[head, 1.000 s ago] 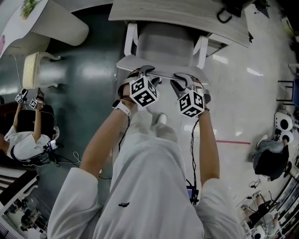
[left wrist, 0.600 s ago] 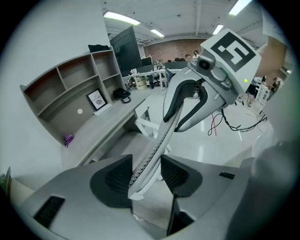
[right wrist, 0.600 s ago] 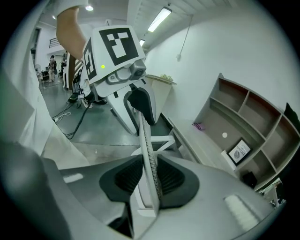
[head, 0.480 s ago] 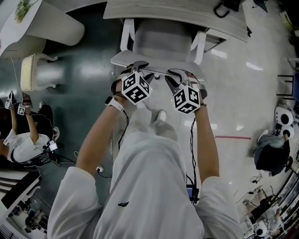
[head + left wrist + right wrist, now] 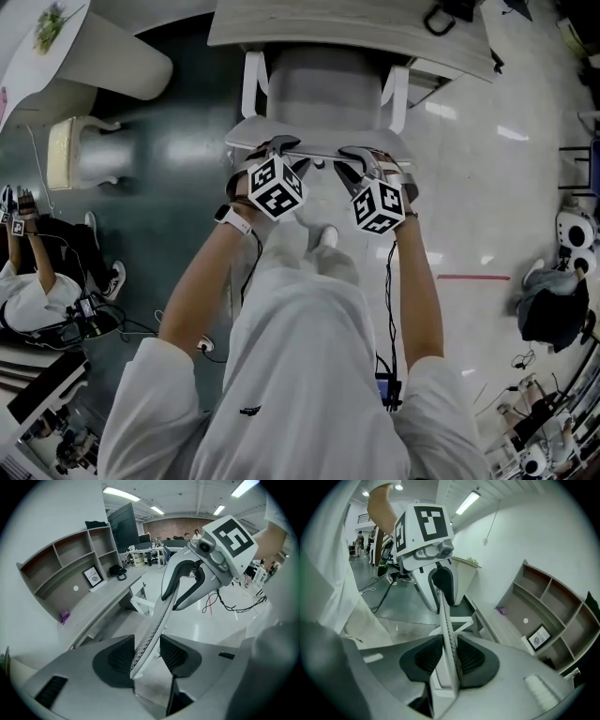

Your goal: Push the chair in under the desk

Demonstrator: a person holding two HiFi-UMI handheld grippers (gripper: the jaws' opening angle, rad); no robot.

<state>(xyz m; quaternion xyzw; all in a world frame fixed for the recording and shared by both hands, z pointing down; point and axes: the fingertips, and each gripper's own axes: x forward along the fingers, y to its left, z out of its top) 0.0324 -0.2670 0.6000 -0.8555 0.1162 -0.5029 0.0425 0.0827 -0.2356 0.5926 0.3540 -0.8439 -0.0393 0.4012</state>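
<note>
The white chair's seat (image 5: 323, 89) is partly under the pale wooden desk (image 5: 347, 26). Its thin backrest rim (image 5: 319, 157) runs across in front of me. My left gripper (image 5: 281, 148) sits on the rim's left part; in the left gripper view the mesh rim (image 5: 152, 625) stands between the closing jaws of the left gripper (image 5: 147, 656), touching both pads. My right gripper (image 5: 361, 155) holds the rim's right part. In the right gripper view the rim (image 5: 446, 620) is pinched between the pads of the right gripper (image 5: 449, 658).
A second pale chair (image 5: 70, 145) and a rounded table (image 5: 112, 56) stand at the left. People sit at the far left (image 5: 37, 300) and far right (image 5: 553, 314). A black handle (image 5: 439, 19) lies on the desk, with a shelf unit (image 5: 70, 569) behind it. A red line (image 5: 473, 277) marks the floor.
Both grippers and the backrest rim have shifted a little towards the desk, then held. The person at the far left has moved further out of view.
</note>
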